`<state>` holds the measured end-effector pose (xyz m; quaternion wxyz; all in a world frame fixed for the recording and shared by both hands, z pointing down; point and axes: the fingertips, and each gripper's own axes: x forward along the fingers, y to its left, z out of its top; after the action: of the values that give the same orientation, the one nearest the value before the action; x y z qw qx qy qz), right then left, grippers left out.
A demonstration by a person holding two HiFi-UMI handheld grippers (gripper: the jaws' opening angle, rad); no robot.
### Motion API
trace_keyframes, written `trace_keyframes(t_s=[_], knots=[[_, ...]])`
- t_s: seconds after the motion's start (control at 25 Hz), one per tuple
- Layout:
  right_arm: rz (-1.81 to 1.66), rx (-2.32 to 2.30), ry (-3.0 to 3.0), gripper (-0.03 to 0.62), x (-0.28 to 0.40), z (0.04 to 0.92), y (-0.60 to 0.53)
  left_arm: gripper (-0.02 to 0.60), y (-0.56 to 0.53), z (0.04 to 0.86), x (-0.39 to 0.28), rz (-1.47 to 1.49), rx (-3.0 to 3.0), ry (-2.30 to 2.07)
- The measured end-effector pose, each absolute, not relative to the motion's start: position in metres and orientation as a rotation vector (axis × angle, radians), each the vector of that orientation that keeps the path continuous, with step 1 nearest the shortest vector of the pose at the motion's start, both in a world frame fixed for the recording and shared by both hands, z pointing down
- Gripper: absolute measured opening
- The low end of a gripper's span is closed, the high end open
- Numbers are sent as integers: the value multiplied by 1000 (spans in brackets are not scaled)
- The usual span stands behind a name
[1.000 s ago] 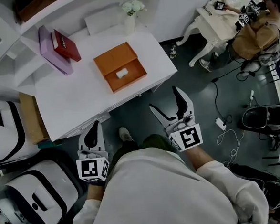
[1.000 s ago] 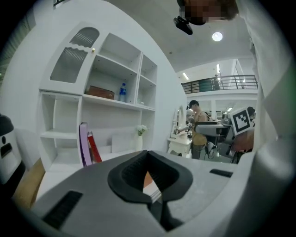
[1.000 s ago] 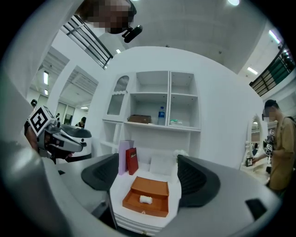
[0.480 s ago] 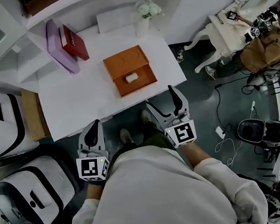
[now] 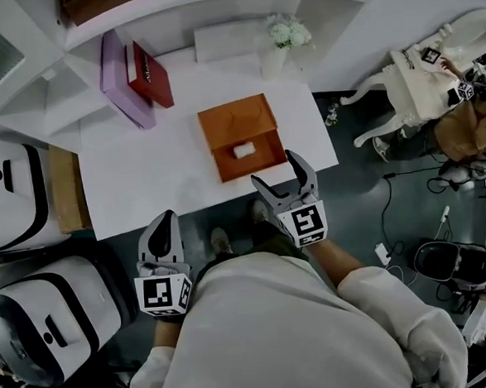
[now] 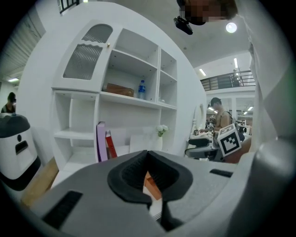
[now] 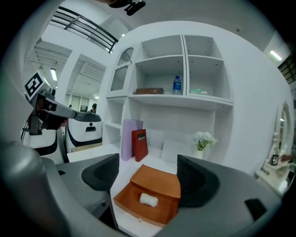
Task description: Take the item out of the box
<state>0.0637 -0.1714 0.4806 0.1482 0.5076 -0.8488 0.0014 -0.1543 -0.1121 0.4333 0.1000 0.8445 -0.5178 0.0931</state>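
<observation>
The orange box [image 5: 240, 135] lay open on the white bench [image 5: 142, 181], its lid folded back toward the shelves. A small white item [image 5: 244, 150] sat in the box's nearer half, touched by nothing. The right tongs [image 5: 278, 171] hovered at the bench's front edge just beside the box, jaws spread wide and empty, framing box and item between them in the right gripper view. The left tongs [image 5: 164, 221] hung low off the bench, jaws pressed together with nothing in them. A purple book [image 5: 123, 81] and a red book [image 5: 149, 74] stood at the back.
</observation>
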Motion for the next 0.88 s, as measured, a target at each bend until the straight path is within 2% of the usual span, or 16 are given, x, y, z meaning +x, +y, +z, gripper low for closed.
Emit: trace_keyframes(t_s=[0.88], knots=[[343,1174,-2255,396,58,649,-248,8,-140,453,-167,348,2271,-1698]])
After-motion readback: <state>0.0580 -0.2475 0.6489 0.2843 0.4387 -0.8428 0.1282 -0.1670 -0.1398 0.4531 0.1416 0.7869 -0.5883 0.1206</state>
